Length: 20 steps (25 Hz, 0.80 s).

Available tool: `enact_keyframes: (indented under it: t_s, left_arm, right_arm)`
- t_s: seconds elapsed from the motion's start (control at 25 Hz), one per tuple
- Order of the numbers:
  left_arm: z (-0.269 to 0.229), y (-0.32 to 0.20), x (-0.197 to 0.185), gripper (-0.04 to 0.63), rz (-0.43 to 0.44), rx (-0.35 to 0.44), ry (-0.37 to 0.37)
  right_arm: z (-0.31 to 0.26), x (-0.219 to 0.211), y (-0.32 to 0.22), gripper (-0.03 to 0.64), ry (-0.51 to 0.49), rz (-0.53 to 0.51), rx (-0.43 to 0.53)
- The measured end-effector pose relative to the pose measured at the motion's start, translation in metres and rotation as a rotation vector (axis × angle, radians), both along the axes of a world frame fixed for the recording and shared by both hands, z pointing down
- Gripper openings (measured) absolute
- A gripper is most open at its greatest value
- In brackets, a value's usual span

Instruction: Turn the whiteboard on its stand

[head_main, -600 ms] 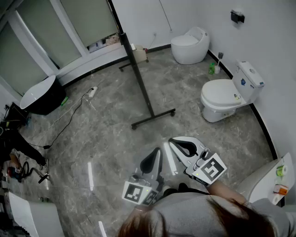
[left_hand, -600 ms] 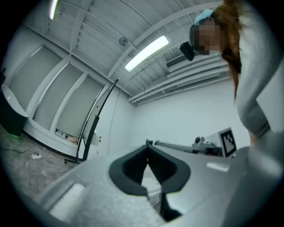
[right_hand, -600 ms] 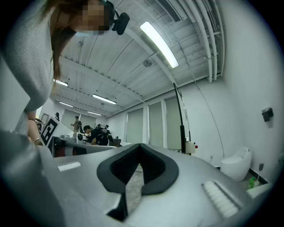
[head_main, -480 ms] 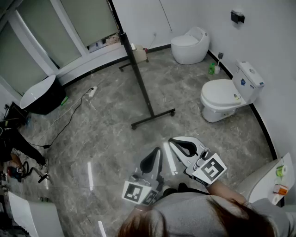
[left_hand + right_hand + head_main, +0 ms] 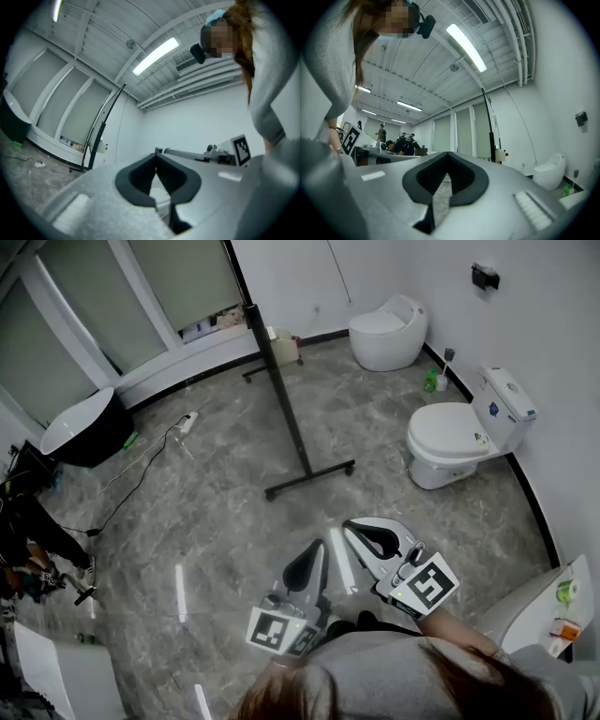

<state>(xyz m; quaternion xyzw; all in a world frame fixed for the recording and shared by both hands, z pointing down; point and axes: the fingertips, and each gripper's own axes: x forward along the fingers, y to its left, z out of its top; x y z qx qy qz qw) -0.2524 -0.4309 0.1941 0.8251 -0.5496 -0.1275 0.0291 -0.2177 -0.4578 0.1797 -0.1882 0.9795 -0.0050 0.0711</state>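
The whiteboard on its wheeled stand [image 5: 281, 399] is seen edge-on from above as a thin dark bar, with a black foot bar [image 5: 311, 479] on the grey marble floor. It also shows as a leaning dark frame, the whiteboard stand [image 5: 100, 126], and as an upright post, the whiteboard stand [image 5: 490, 131]. Both grippers hover low near my body, well short of the stand. My left gripper [image 5: 315, 546] is shut with nothing in it, and so is my right gripper [image 5: 350, 525]. The left gripper [image 5: 156, 155] and right gripper [image 5: 448, 153] show their jaw tips meeting.
Two white toilets [image 5: 457, 439] [image 5: 385, 330] stand to the right of the stand. A black tub [image 5: 82, 432] sits at the left, with a power strip and cable [image 5: 185, 425] on the floor. A person crouches at the far left [image 5: 33, 531]. A white counter [image 5: 555, 601] is at the right.
The grippers and the whiteboard stand have not moved. The head view has shifted very slightly.
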Motion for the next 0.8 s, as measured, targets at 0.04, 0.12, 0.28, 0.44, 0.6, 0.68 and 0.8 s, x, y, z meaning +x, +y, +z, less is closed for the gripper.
enact_keyframes:
  t_s: [0.04, 0.12, 0.28, 0.44, 0.6, 0.68, 0.8]
  left_arm:
    - [0.001, -0.001, 0.0, 0.002, -0.002, -0.001, 0.002]
    - [0.001, -0.002, 0.0, 0.002, -0.008, -0.001, 0.007]
    - [-0.002, -0.006, 0.009, 0.002, -0.01, 0.004, -0.001]
    - [-0.005, -0.012, 0.019, 0.002, -0.013, 0.019, -0.013]
    - [-0.001, -0.015, 0.029, 0.002, -0.042, 0.003, -0.006]
    - [0.002, -0.016, 0.031, 0.002, -0.055, -0.002, -0.011]
    - [0.005, -0.02, 0.029, 0.002, -0.073, -0.006, -0.003]
  right_arm:
    - [-0.001, 0.001, -0.002, 0.005, -0.005, 0.002, -0.002]
    - [-0.002, 0.003, -0.004, 0.005, -0.011, 0.004, 0.0]
    - [-0.006, 0.012, -0.006, 0.005, -0.03, -0.001, 0.001]
    - [-0.005, 0.021, -0.012, 0.005, -0.033, -0.01, 0.007]
    - [-0.001, 0.032, -0.016, 0.005, -0.031, -0.018, -0.002]
    - [0.002, 0.035, -0.018, 0.005, -0.023, -0.03, 0.002]
    - [0.004, 0.035, -0.02, 0.005, -0.018, -0.05, 0.014]
